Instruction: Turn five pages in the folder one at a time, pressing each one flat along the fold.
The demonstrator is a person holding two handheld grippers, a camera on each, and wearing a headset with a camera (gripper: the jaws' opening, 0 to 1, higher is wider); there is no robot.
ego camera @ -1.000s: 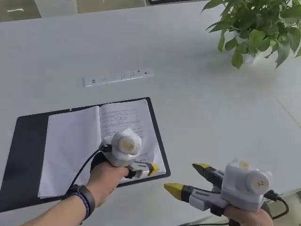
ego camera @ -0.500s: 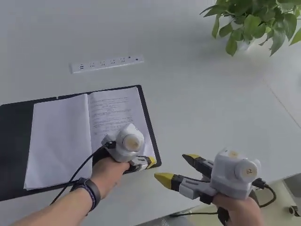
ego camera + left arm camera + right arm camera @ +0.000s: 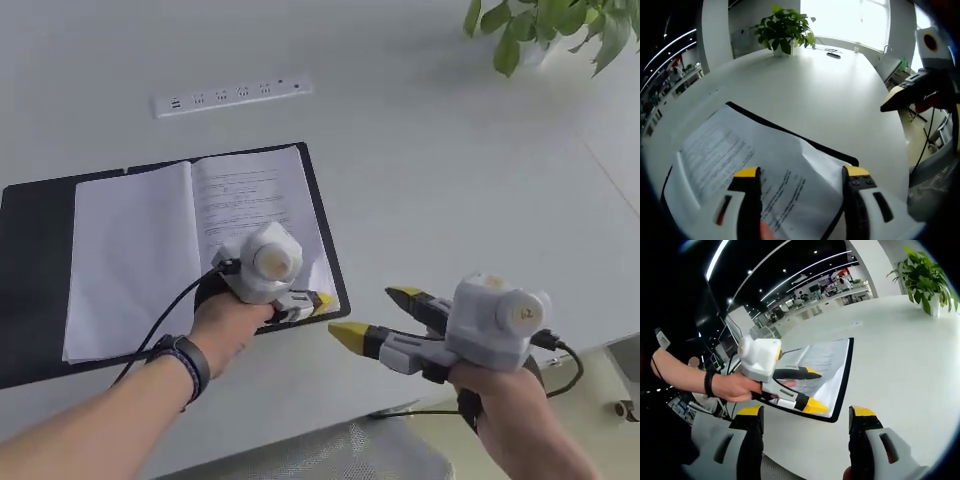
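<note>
A black folder [image 3: 30, 215] lies open on the white table, with a blank white page [image 3: 130, 250] on the left and a printed page [image 3: 255, 205] on the right. My left gripper [image 3: 312, 300] hovers open over the folder's near right corner. In the left gripper view its jaws straddle the printed page [image 3: 785, 165], whose corner curls up slightly. My right gripper [image 3: 372, 314] stands open just right of that corner, above bare table, holding nothing. From the right gripper view the left gripper [image 3: 807, 390] crosses the folder [image 3: 842, 385].
A white power strip [image 3: 232, 93] lies beyond the folder. A potted plant [image 3: 550, 30] stands at the far right. The table's near edge [image 3: 330, 415] runs just under my hands. Bare table spreads right of the folder.
The head view has shifted, so the folder sits higher in the picture. Both grippers keep about the same places near the folder's near right corner and stay open.
</note>
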